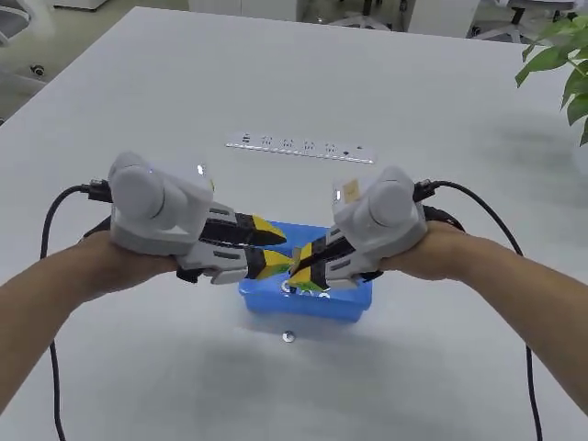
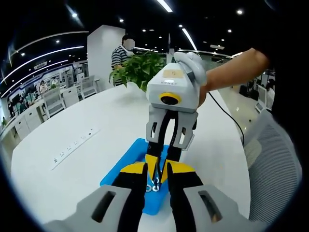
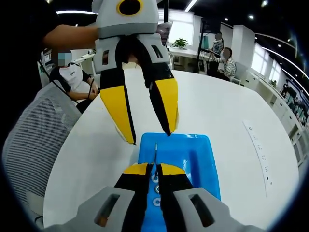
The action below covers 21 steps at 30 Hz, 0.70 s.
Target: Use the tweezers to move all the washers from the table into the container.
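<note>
Two grippers with yellow-and-black tips meet over one blue rectangular plastic container, shallow with rounded corners, on the white tabletop toward its near edge. Right gripper clamped on thin metal tweezers, tips pointing down into the container. Left gripper released, jaws spread, holding nothing. At least three small silver ring washers lie in the container, partly hidden by the jaws. One loose washer sits on the tabletop just beside the container's near wall. One white power strip mid-table; leafy plant at the far right edge.
</note>
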Motion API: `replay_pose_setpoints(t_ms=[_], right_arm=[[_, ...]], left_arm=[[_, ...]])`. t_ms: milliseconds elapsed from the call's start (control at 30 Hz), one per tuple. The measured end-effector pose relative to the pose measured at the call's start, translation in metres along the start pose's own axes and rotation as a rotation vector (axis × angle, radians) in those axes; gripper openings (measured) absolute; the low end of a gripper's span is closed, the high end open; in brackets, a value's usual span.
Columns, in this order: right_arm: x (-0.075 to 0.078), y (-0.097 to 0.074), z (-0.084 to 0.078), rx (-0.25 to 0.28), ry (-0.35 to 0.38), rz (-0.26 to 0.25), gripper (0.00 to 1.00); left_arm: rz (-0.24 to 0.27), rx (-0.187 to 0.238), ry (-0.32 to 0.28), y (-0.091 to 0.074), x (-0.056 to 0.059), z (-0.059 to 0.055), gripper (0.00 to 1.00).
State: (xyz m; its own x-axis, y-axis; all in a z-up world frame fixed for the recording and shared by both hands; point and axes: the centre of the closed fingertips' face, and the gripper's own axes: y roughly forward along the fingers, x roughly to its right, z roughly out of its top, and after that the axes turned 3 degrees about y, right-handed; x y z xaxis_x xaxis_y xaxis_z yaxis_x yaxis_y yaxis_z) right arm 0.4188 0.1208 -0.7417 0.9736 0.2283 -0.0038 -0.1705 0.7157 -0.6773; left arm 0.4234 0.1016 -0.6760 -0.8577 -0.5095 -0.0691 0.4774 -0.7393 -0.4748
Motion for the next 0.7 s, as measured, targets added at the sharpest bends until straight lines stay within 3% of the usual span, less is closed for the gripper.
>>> replay_pose_setpoints(t_ms=[433,700], right_arm=[[-0.001,0.000,0.000,-0.012,-0.038,0.008,0.09],[-0.002,-0.002,-0.001,-0.023,-0.044,0.008,0.10]], left_arm=[[-0.040,-0.029,0.039,0.014,0.003,-0.002,0.07],[-0.047,-0.030,0.045,0.013,0.004,-0.002,0.06]])
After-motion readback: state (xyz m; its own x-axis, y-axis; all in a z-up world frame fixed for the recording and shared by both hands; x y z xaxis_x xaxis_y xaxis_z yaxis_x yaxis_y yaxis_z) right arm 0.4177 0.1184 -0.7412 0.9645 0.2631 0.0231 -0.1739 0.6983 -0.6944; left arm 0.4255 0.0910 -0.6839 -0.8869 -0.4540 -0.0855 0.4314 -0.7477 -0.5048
